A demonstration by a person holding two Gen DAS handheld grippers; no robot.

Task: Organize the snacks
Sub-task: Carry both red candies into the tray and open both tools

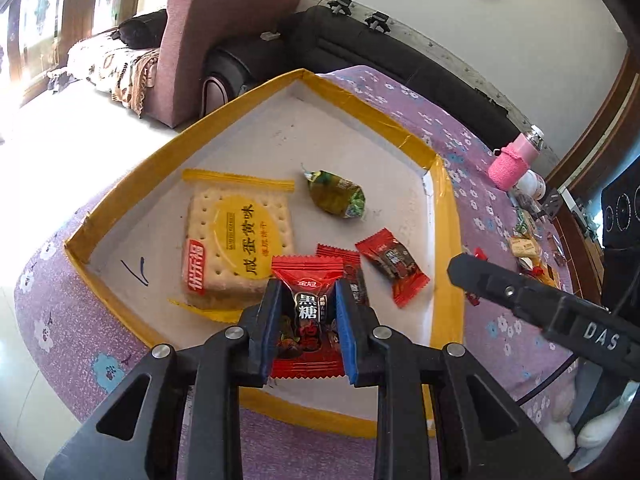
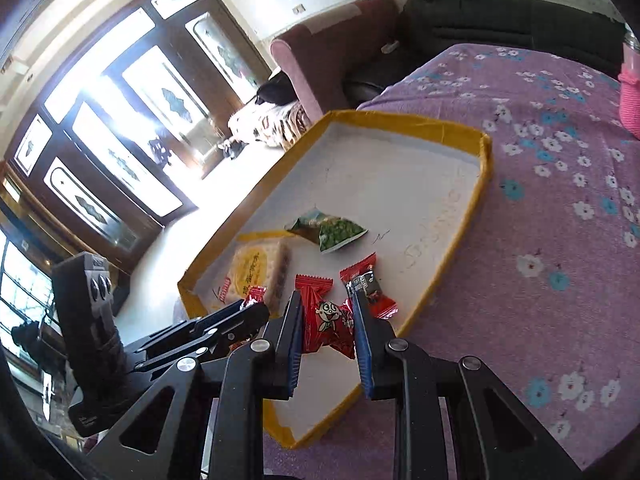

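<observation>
Yellow-rimmed tray (image 1: pixel 120 196) on floral-clothed table (image 2: pixel 540 216)

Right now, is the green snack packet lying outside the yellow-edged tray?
No. The green snack packet lies on the white floor inside the yellow-edged tray, beyond the cracker pack.

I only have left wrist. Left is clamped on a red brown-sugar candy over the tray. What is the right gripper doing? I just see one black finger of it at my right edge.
Observer: The right gripper is shut on a red cartoon-face candy, also held over the tray.
Operator: Is it inside the tray's edge?
Observer: Yes, the candy hangs above the white floor, near the tray's near corner, with the yellow rim below and right of it.
Operator: Anything under it?
Observer: Bare white floor directly below; a small red candy lies just beyond the right finger.
</observation>
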